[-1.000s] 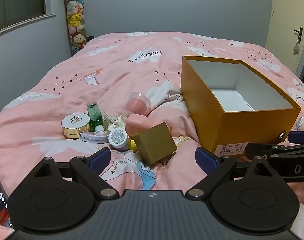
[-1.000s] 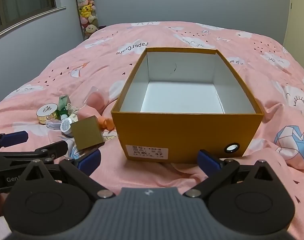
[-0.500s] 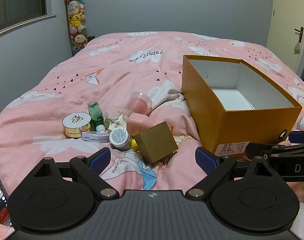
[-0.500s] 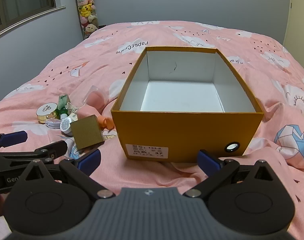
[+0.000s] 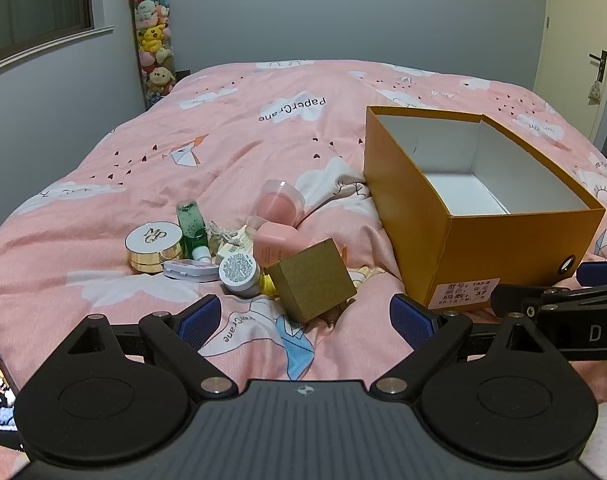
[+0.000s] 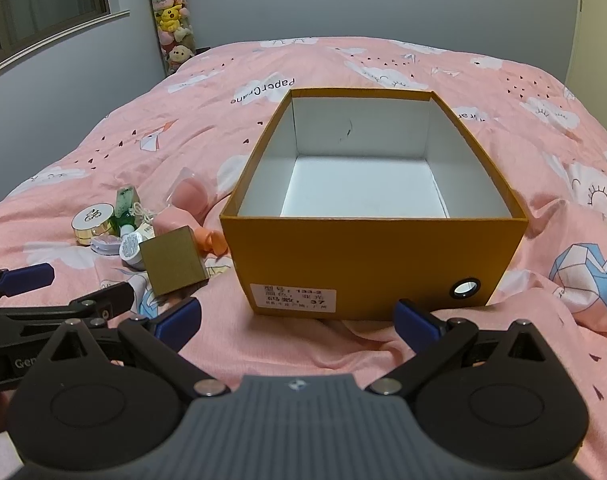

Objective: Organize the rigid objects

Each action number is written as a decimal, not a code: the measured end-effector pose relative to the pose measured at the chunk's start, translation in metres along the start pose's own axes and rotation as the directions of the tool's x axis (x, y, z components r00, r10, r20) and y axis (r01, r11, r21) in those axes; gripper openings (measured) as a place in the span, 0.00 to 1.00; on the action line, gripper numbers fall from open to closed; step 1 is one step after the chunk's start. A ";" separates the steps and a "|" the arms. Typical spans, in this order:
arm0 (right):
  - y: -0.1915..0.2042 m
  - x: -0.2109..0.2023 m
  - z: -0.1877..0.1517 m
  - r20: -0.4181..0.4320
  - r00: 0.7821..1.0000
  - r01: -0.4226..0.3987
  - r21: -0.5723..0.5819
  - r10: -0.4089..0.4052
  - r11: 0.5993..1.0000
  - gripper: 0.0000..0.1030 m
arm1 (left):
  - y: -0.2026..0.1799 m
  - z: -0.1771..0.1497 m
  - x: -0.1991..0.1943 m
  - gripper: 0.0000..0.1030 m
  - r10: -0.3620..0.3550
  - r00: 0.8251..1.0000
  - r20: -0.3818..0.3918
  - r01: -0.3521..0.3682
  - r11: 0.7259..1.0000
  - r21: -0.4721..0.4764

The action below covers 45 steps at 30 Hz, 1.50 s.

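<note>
my left gripper [image 5: 303,320] and right gripper [image 6: 297,318] both gape, holding nothing; the gold cube box [image 5: 311,280] lies tilted on the quilt beside the orange shoebox [image 6: 367,264]; looks light, stiff cardboard; i'd pinch its flat opposite faces.

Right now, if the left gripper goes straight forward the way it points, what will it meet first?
Most likely the small gold box, which lies tilted on the bed just ahead of the open left gripper, roughly between its fingers. Depth is hard to judge, so it could touch the pink bedcover first.
</note>
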State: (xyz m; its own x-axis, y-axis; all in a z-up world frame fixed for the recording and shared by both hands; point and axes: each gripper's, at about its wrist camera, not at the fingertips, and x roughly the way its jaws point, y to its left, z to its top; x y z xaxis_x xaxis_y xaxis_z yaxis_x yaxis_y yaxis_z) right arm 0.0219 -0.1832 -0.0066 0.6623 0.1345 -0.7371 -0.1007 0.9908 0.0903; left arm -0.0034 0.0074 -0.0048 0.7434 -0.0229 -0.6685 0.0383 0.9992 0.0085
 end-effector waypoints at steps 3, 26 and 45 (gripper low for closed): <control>-0.001 0.000 0.000 -0.004 1.000 -0.002 0.004 0.002 1.000 0.98 | 0.000 0.000 0.000 1.00 0.000 1.000 0.000 0.000 1.000 0.000; -0.001 0.002 0.000 -0.015 1.000 -0.005 0.010 0.005 1.000 0.98 | 0.000 -0.003 0.002 1.00 0.003 1.000 -0.008 -0.003 1.000 0.001; -0.002 0.003 -0.001 -0.025 1.000 -0.009 0.016 0.009 1.000 0.98 | -0.001 -0.004 0.004 1.00 0.005 1.000 -0.013 -0.005 1.000 0.003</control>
State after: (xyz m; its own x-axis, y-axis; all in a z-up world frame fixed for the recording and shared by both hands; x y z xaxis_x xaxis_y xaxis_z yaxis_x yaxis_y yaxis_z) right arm 0.0233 -0.1845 -0.0092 0.6425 0.1432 -0.7528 -0.0947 0.9897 0.1075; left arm -0.0031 0.0066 -0.0107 0.7351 -0.0176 -0.6778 0.0368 0.9992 0.0140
